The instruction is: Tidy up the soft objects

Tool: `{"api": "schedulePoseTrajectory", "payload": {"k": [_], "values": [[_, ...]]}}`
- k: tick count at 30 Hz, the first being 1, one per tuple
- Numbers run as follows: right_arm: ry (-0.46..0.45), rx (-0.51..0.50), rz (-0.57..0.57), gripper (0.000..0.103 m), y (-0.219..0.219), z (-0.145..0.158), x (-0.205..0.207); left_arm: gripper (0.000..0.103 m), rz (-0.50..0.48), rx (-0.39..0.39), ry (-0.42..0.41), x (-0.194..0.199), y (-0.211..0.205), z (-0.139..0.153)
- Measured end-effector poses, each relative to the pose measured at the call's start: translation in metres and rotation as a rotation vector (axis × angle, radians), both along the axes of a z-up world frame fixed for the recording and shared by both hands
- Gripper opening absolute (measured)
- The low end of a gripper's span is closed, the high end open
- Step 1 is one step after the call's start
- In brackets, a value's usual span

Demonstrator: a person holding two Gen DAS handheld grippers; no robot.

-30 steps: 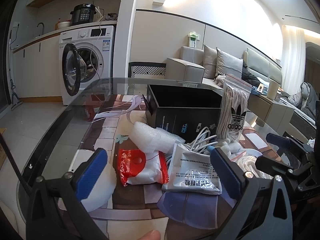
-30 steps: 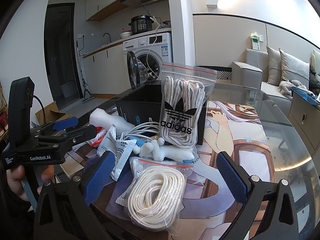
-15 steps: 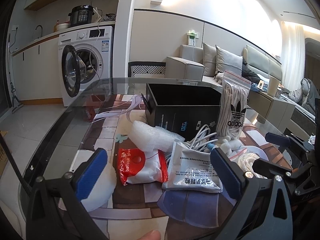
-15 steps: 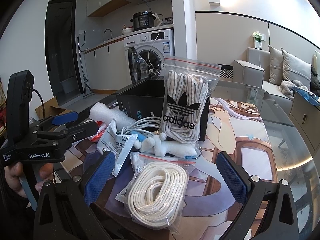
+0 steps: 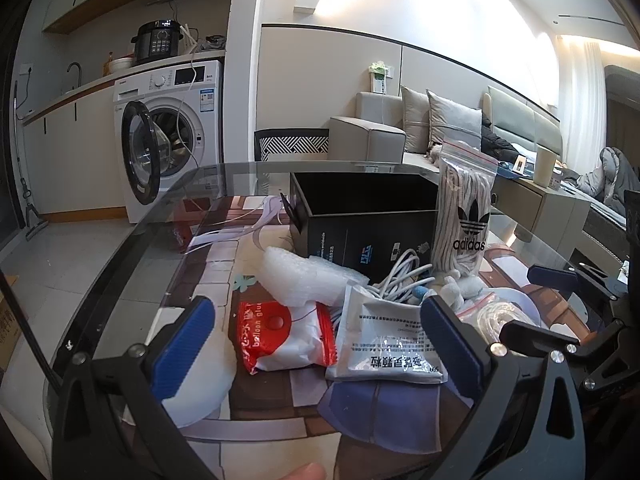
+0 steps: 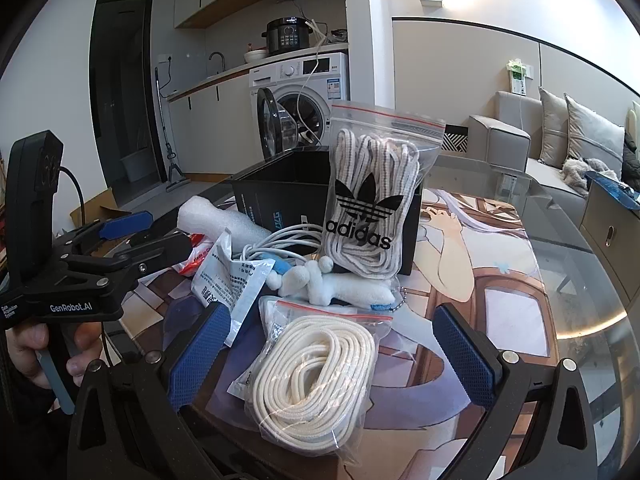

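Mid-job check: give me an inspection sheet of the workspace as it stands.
Surface: glass table over a printed picture mat.
Job's things: open black box; adidas lace bag leaning upright against it; white cord bag lying flat nearest the right gripper; white plush toy; foam wrap; red packet; grey pouch.
Clutter: all piled in front of the box.
Grippers: left gripper and right gripper both open, holding nothing.
Cables: white cable coiled in the pile.
Surroundings: washing machine with its door open; sofa.
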State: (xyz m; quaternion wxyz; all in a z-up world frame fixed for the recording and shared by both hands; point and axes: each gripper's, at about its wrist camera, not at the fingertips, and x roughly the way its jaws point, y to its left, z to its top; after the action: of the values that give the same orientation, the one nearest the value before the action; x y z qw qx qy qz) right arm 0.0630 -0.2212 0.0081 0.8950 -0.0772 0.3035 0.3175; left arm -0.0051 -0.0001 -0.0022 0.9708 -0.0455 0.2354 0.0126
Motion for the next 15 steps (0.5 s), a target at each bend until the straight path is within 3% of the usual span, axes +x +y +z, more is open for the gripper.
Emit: {"api": "schedulePoseTrajectory", "payload": {"k": [15], "values": [[0.030,-0.025,0.010,0.103,0.0053,-0.0095,0.0028,0.103,-0.004,0.012,0.018,0.0030,-0.0006,-0.0011]]}}
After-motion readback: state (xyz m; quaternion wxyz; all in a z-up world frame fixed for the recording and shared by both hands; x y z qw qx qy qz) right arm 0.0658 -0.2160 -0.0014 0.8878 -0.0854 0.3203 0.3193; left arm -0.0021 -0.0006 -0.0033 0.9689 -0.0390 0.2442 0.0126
